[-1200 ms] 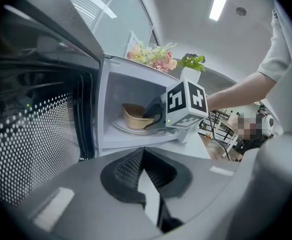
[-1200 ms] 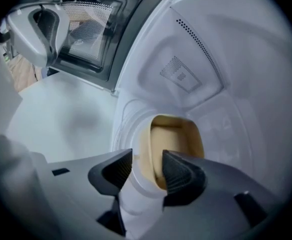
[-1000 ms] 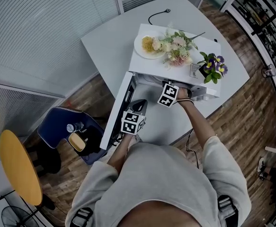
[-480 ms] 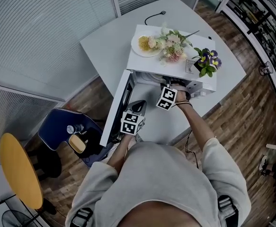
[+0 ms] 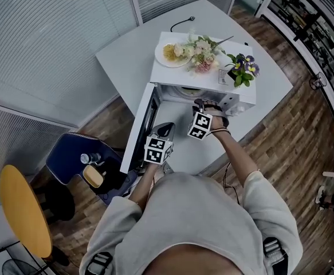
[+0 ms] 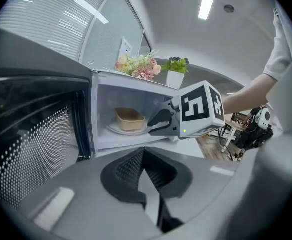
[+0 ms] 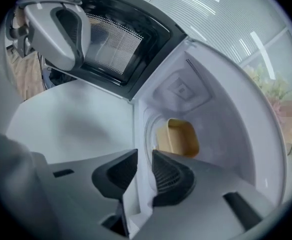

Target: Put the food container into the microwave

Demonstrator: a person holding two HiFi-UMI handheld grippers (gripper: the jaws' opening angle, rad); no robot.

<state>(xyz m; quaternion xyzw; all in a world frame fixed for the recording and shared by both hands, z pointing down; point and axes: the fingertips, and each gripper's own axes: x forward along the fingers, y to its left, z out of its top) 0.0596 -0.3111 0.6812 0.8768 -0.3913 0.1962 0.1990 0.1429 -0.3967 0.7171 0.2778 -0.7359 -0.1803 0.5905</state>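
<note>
The tan food container (image 6: pixel 129 119) sits on the turntable plate inside the white microwave (image 5: pixel 201 76), also seen in the right gripper view (image 7: pixel 178 137). The microwave door (image 5: pixel 141 128) is swung wide open to the left. My right gripper (image 5: pixel 200 104) hovers just outside the cavity mouth, apart from the container; its jaws have just been closing, still stand parted and hold nothing (image 7: pixel 141 159). My left gripper (image 5: pixel 165 129) rests next to the open door with its pads together and nothing in them (image 6: pixel 143 154).
On top of the microwave are a plate of food (image 5: pixel 169 51), a pale bouquet (image 5: pixel 200 53) and a pot of purple flowers (image 5: pixel 239 67). The microwave stands on a white table (image 5: pixel 126 56). A blue chair (image 5: pixel 75 159) and a yellow stool (image 5: pixel 18 211) stand at the left.
My right gripper has drawn back out of the microwave opening toward me. The left gripper has stayed beside the door.
</note>
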